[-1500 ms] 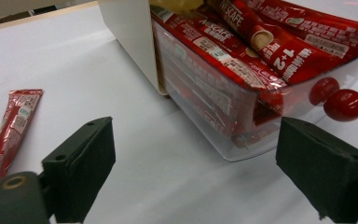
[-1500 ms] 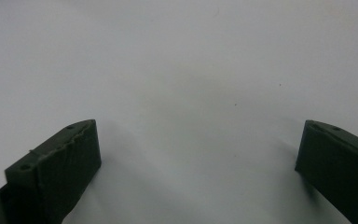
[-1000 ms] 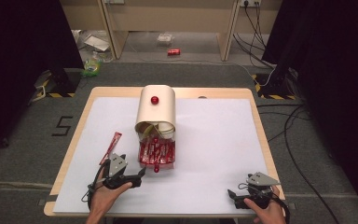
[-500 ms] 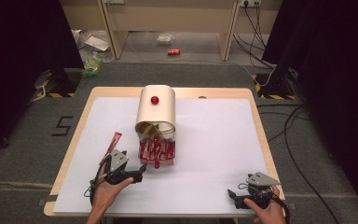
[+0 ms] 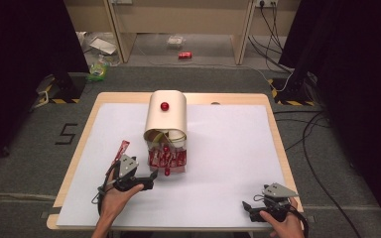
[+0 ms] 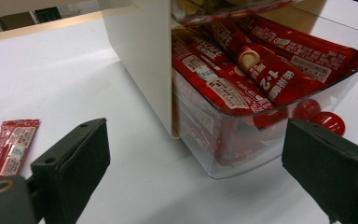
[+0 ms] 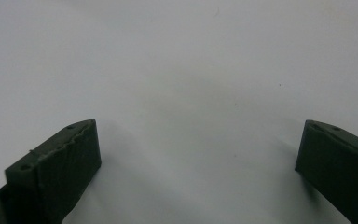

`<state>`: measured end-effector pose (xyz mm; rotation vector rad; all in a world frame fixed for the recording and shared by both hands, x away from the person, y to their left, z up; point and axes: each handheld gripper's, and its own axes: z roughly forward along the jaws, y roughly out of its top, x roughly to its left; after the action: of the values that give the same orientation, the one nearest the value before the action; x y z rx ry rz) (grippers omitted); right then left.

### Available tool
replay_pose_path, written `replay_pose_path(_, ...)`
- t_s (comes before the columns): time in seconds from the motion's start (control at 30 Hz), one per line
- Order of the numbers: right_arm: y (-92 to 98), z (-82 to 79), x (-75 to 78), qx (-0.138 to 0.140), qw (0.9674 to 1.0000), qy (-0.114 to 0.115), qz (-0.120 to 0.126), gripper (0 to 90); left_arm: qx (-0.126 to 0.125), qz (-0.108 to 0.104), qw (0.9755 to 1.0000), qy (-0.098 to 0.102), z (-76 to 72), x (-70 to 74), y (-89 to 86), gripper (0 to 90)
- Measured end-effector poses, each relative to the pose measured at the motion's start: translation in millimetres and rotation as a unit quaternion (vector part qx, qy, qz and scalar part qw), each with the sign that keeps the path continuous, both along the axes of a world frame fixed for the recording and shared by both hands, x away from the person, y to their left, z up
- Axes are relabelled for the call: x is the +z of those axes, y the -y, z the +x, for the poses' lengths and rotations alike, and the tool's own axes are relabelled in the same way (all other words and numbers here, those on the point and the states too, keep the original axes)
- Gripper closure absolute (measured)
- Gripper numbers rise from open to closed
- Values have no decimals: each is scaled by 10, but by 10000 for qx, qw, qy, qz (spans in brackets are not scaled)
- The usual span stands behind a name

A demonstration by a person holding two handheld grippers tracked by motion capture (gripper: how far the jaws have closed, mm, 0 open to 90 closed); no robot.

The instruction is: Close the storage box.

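The left tool (image 5: 151, 177) is sitting low on the white bench (image 5: 228, 163), just in front of the clear drawer (image 5: 168, 161) that is standing pulled out from the cream dispenser box (image 5: 166, 116); in the left gripper view its jaws are standing wide apart, gripping nothing, with the drawer's near corner (image 6: 233, 154) lying between and beyond them. The drawer is resting near the middle of the bench, touching the foot of the dispenser box, and is holding a stack of red coffee sachets (image 6: 261, 70) printed with white labels; a red knob (image 6: 324, 119) is showing on its front wall, beside the right-hand jaw. A second red knob (image 5: 164, 106) is sitting on top of the dispenser box. One loose sachet (image 5: 122, 148) is lying flat on the bench to the left of the box, well clear of the drawer and just beyond the left tool; it is also appearing at the left edge of the left gripper view (image 6: 11, 147). The right tool (image 5: 250, 208) is resting at the near right corner of the bench, well apart from the drawer; its jaws are standing open over bare white surface (image 7: 191, 84), holding nothing.
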<state>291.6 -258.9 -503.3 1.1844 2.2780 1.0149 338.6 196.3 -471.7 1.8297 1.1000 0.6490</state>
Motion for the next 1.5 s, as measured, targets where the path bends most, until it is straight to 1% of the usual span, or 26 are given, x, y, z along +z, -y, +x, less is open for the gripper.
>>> replay_pose_path(0.07, -1, 2, 1, 0, 10000, -5, -4, 1, 8, 16, 10000, 22, 12, 0, 5, 75)
replay_pose_path(0.2, 0, 1, 1, 0, 10000, -3, -2, 1, 68, 24, 10000, -20, 44, -13, 6, 73)
replay_pose_path(0.3, 1, 1, 0, 4, 10000, 0, 1, 1, 64, 38, 10000, -57, 68, -24, 6, 73)
replay_pose_path(0.7, 0, 0, 0, 1, 10000, 0, 1, 1, 158, -16, 9999, -29, 149, -39, 10, 72)
replay_pose_path(0.77, 0, 1, 1, -1, 10000, -4, -1, 1, 168, 3, 9999, -34, 158, -36, 13, 72)
replay_pose_path(0.87, 1, 0, 0, 2, 10000, 0, 1, 1, 194, -42, 9998, -40, 178, -42, 12, 70)
replay_pose_path(1.17, 0, 2, 1, 0, 10000, -4, 0, 1, 204, -2, 9998, 26, 247, -49, 17, 70)
replay_pose_path(1.5, 0, 1, 1, 0, 10000, -3, 0, 1, 279, -25, 9996, -11, 296, -71, 14, 69)
